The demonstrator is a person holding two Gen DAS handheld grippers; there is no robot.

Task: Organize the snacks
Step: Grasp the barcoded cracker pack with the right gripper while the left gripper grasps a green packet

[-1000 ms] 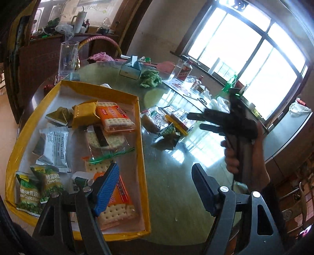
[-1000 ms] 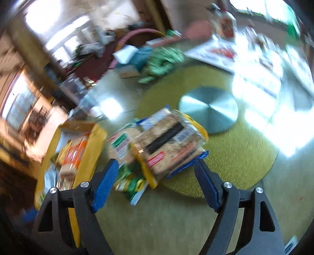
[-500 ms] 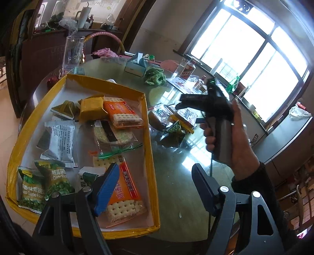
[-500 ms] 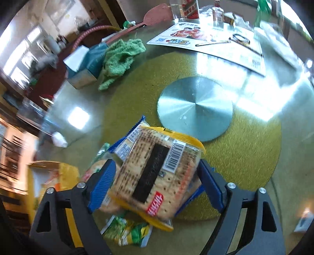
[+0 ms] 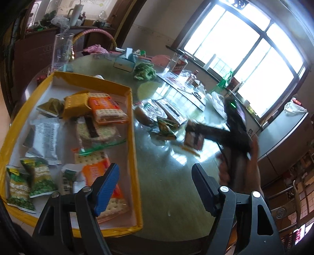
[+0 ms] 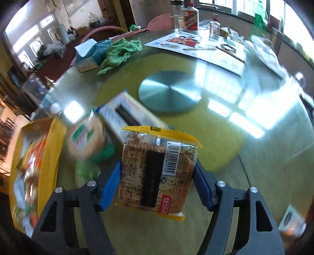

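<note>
My right gripper (image 6: 157, 177) is shut on a yellow-edged cracker pack (image 6: 157, 172) and holds it above the glass table; in the left wrist view it shows blurred (image 5: 194, 137) with the pack (image 5: 193, 138). Several snack packs (image 6: 125, 115) stay on the table beside it, also seen in the left wrist view (image 5: 159, 115). A yellow tray (image 5: 135, 157) holds several snack packs (image 5: 106, 109); its rim shows at the left of the right wrist view (image 6: 51, 149). My left gripper (image 5: 155, 186) is open and empty over the tray's near right corner.
On the table stand a metal turntable disc (image 6: 169, 91), a green cloth (image 6: 119, 53), a tissue box (image 6: 86, 56), bottles (image 6: 191, 18), a leaflet (image 6: 198, 49) and a tall glass (image 5: 60, 53). A window (image 5: 245, 47) is behind.
My right gripper has closed on the cracker pack and lifted it off the pile, moving back toward the near side. My left gripper has barely moved.
</note>
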